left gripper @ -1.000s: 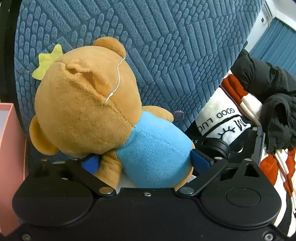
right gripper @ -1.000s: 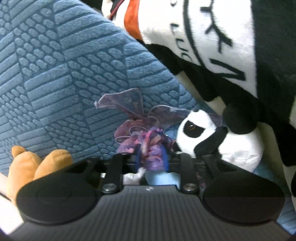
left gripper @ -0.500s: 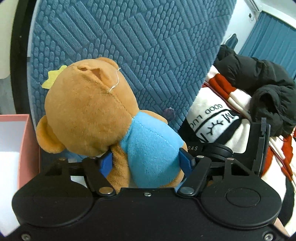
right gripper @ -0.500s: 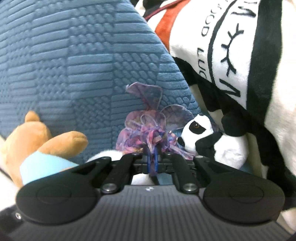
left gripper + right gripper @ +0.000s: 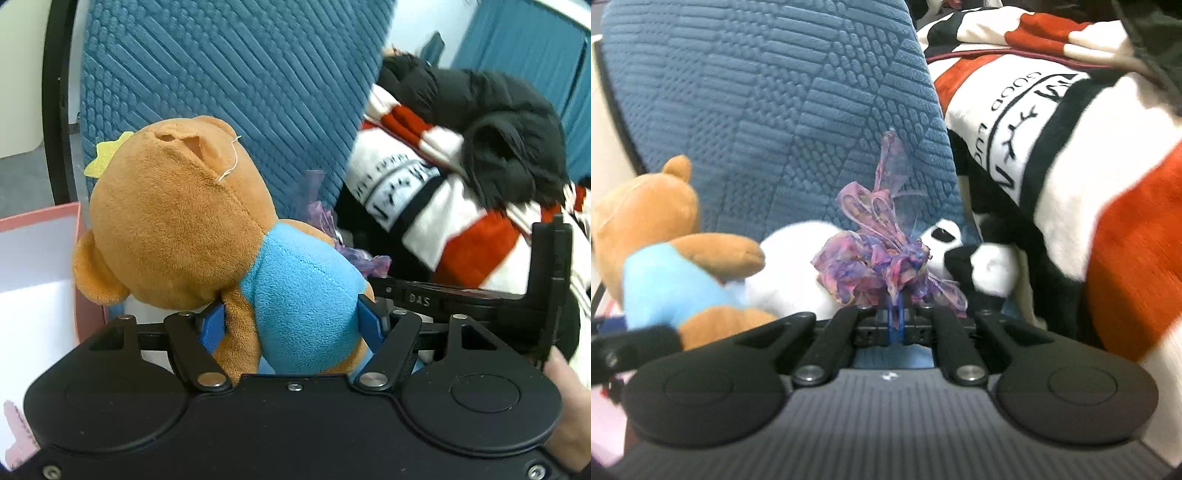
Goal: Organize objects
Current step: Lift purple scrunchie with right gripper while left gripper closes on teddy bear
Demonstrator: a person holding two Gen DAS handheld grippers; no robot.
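A brown teddy bear [image 5: 184, 221] in a light blue shirt hangs with its back to the left wrist camera. My left gripper [image 5: 291, 321] is shut on it, the blue pads [image 5: 212, 326] pressing into its body from both sides. In the right wrist view my right gripper [image 5: 895, 321] is shut on a purple and pink ribbon bow [image 5: 875, 266]. The bow is tied to a black and white panda plush [image 5: 945, 236], which hangs behind it. The teddy bear [image 5: 665, 258] shows at the left of that view, close beside the panda's white body.
A textured blue cushion [image 5: 240, 92] stands behind both toys. A white, red and black blanket [image 5: 1071, 147] and a black jacket [image 5: 498, 129] are piled to the right. A pink box [image 5: 37, 258] with a white inside sits at the left. A hand [image 5: 565, 406] shows at lower right.
The left jaws closed in on the bear and lifted it leftward, toward the pink box. The right jaws shut on the ribbon and rose with the panda.
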